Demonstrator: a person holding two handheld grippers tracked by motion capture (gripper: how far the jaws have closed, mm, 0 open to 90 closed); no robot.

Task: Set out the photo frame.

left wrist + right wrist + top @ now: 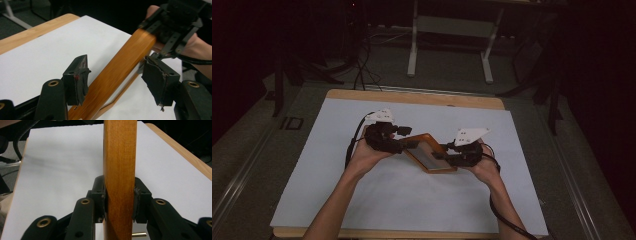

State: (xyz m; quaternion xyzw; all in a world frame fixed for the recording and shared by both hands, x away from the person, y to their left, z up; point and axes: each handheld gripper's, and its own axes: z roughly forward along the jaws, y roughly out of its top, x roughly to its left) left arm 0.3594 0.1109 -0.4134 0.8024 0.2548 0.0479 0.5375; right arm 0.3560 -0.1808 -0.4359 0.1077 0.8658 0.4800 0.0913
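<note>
From above, a person holds a wooden frame (430, 152) over a white sheet (412, 195) between two grippers. The left gripper (117, 75) stands open, its pads clear of the rail. The right gripper (119, 201) clamps the opposite rail. Held by one side alone, the frame could pivot or slip if that grip loosens.
</note>
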